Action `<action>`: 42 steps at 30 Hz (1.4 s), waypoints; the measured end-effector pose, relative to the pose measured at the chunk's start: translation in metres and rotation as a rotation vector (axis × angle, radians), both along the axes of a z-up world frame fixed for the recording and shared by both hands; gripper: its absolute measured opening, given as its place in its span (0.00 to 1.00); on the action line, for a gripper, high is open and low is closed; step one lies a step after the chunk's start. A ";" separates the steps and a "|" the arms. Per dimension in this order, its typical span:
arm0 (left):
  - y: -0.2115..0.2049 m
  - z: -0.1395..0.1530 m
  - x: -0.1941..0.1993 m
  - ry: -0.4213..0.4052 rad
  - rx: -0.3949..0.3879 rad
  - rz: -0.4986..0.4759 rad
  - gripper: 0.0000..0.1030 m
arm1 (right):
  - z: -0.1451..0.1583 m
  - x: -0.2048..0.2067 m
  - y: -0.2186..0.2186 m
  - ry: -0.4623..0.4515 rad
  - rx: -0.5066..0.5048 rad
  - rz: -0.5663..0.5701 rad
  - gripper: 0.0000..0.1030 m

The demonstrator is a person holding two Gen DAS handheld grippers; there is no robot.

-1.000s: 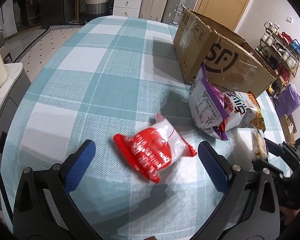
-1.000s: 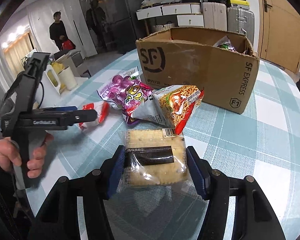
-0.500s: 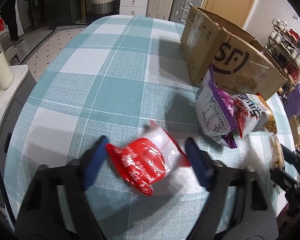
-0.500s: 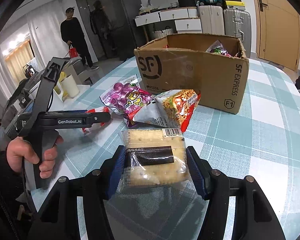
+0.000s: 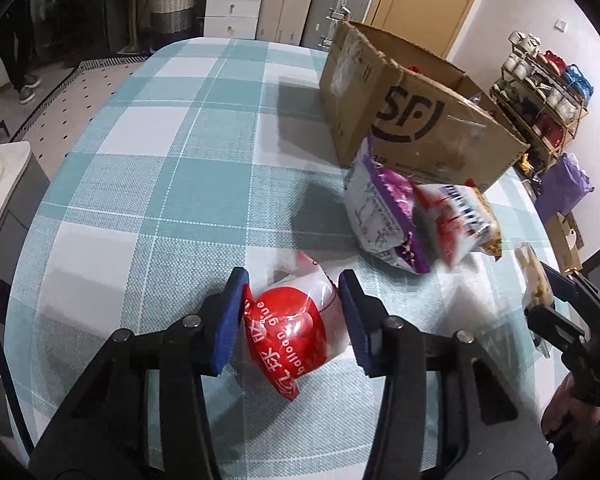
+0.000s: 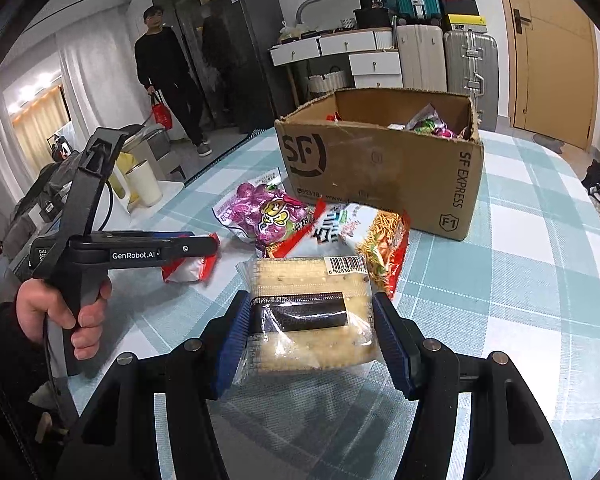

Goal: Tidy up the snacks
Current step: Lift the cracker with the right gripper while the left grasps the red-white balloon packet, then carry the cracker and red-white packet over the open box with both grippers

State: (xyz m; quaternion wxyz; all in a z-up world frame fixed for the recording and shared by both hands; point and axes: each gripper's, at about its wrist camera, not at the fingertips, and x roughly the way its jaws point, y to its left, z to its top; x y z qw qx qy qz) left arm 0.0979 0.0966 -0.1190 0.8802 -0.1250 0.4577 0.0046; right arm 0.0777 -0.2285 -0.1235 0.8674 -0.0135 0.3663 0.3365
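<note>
On the checked tablecloth (image 5: 148, 184) lies a red and white snack packet (image 5: 288, 336). My left gripper (image 5: 294, 312) is closing on it, and both blue pads touch its sides. The right wrist view shows that same left gripper (image 6: 204, 246) from the side, over the red packet (image 6: 184, 270). My right gripper (image 6: 312, 328) is shut on a clear packet of crackers (image 6: 308, 280), held just above the cloth. Behind it lie a purple snack bag (image 6: 264, 208) and a noodle snack bag (image 6: 376, 240). They rest in front of an open cardboard box (image 6: 380, 168) with several snacks inside.
A person (image 6: 168, 76) with a red bag stands on the floor beyond the table. A white cup (image 6: 142, 188) is on a low cabinet at the table's left edge. Suitcases (image 6: 444, 60) and drawers line the far wall. A shelf of cups (image 5: 540, 80) stands to the right.
The left jaws have gone from wide open to closed around the red packet, which is now squeezed and bunched. The right gripper still grips the crackers and has shifted slightly.
</note>
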 end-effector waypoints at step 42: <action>-0.019 0.082 0.008 -0.154 -0.020 -0.087 0.37 | 0.060 0.007 -0.012 -0.065 0.140 -0.024 0.59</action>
